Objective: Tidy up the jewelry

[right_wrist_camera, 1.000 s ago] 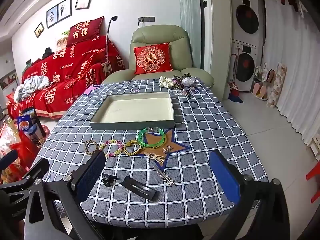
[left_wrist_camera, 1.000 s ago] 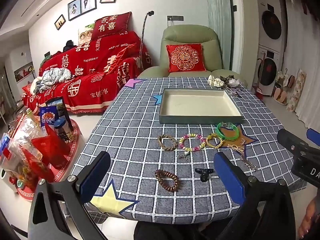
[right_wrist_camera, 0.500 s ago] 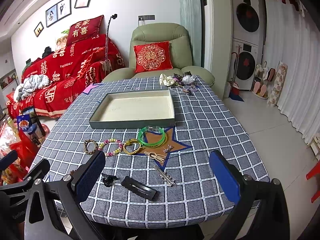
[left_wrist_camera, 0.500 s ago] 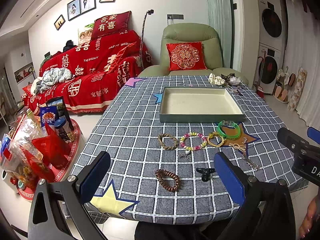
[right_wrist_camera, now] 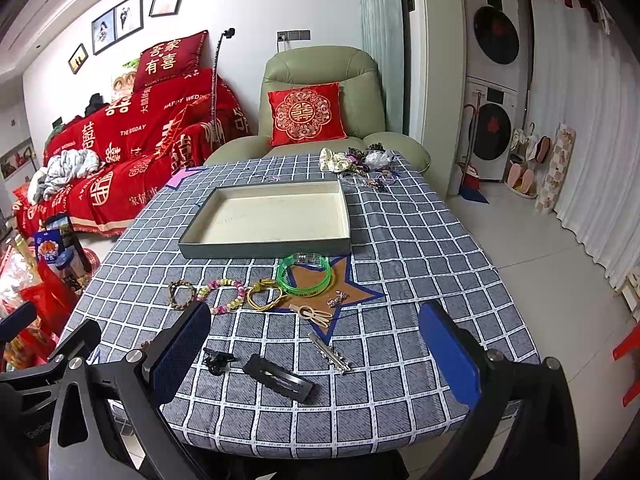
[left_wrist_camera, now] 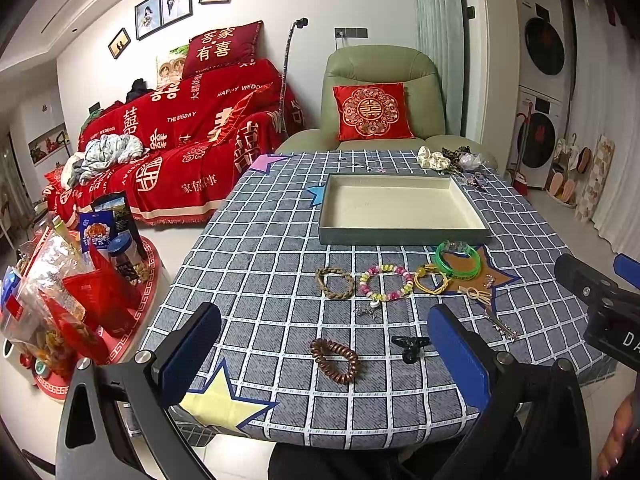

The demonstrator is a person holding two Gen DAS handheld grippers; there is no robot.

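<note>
Both of your claws are spread wide and hold nothing: the left gripper [left_wrist_camera: 324,354] hangs over the near edge of the table [left_wrist_camera: 256,240], the right gripper [right_wrist_camera: 316,346] over the same edge further toward the right side. The tray [left_wrist_camera: 404,236] sits empty toward the far edge, so nothing is sorted yet.

The jewelry lies in a row just in front of the tray's near wall: braided bracelet [left_wrist_camera: 335,282], beaded bracelet [left_wrist_camera: 386,283], yellow cord bracelet [left_wrist_camera: 430,279] and green bangle [left_wrist_camera: 458,262], the last two touching. Nearer you are the brown coil hair tie [left_wrist_camera: 335,360] and the small black clip [left_wrist_camera: 409,345].

The coil tie is probably your easiest first pick for the left claw: it lies between the fingers and well apart from its neighbours. Come straight down, pinch across one side of the ring, not its hollow middle, and lift clear before carrying it over the tray wall. Leave the silver hair clip [right_wrist_camera: 330,354] for the right claw.
</note>
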